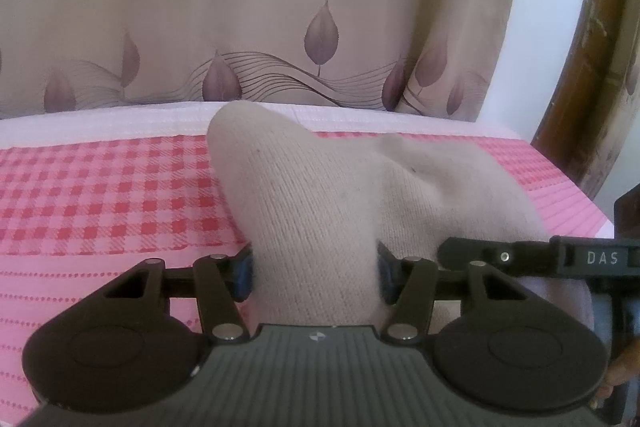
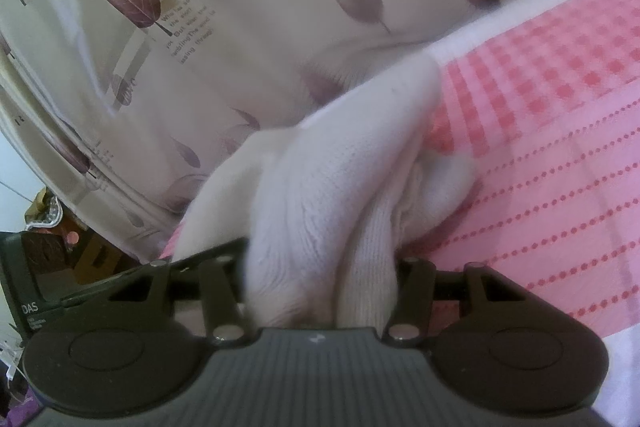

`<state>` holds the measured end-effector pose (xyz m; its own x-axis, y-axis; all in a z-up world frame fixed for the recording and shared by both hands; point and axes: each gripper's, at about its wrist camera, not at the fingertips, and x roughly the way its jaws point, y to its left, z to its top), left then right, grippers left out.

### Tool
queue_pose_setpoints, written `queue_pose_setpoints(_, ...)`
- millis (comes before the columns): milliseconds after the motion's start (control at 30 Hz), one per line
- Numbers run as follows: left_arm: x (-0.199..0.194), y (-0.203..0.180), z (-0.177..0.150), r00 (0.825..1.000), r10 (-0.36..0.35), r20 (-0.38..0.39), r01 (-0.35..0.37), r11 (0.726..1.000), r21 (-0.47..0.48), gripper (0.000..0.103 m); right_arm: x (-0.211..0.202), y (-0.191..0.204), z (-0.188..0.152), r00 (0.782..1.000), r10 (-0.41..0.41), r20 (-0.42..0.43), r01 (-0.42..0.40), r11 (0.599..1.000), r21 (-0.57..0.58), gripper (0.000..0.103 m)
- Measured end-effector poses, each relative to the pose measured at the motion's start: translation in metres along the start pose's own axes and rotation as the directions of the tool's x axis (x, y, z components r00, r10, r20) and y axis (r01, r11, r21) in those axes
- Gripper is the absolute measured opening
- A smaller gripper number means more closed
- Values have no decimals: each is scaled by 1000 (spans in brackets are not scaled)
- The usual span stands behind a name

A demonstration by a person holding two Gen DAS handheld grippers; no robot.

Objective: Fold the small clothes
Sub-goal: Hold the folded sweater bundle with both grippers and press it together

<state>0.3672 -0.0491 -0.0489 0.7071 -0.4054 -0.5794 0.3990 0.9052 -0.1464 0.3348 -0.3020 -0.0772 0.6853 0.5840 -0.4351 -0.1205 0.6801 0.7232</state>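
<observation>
Between my left gripper's [image 1: 316, 273] blue pads [image 1: 244, 275] sits a cream knitted sock [image 1: 320, 195], pinched from both sides, so I read this gripper as clamped on it. From the left wrist view the sock rises forward in a rounded hump over a pink bedspread with red checks and dotted stripes [image 1: 100, 203]. A beige curtain printed with mauve leaves [image 1: 280, 27] hangs close behind the far edge of the bed, closing off that side. A dark wooden post [image 1: 580, 87] stands at the right beyond the bed corner. My right gripper's black finger [image 1: 520, 257], marked DAS, reaches in from the right, touching the sock. Open bedspread lies to the left.

From the right wrist view, my right gripper [image 2: 320, 291] is clamped on bunched folds of the same sock [image 2: 328, 187], which fills the gap between its fingers. The curtain [image 2: 260, 7] covers the upper left, the bedspread [image 2: 540, 147] runs clear to the right. My left gripper's body [image 2: 36, 291] shows at the left edge, just beside.
</observation>
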Motion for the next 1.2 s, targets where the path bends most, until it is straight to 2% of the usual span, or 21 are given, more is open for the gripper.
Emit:
queue_pose_setpoints(400, 4, 1, -1, 1000, 0, 8, 0, 1000, -10, 57, 3, -2, -4, 1000, -30, -1, 30, 999, -23, 53)
queue_pose_setpoints(633, -4, 1, 1, 1000, -1, 17, 1, 1000, -24, 55, -3, 3, -3, 1000, 2, 14, -3, 1000, 13, 53)
queue_pose_setpoints(867, -23, 5, 1, 1000, 1, 31, 0, 1000, -26, 54, -7, 10, -7, 999, 43, 17, -44, 997, 58, 53)
queue_pose_setpoints(1200, -63, 14, -8, 998, 6, 56, -4, 999, -37, 53, -16, 34, -18, 996, 84, 17, -85, 995, 56, 53)
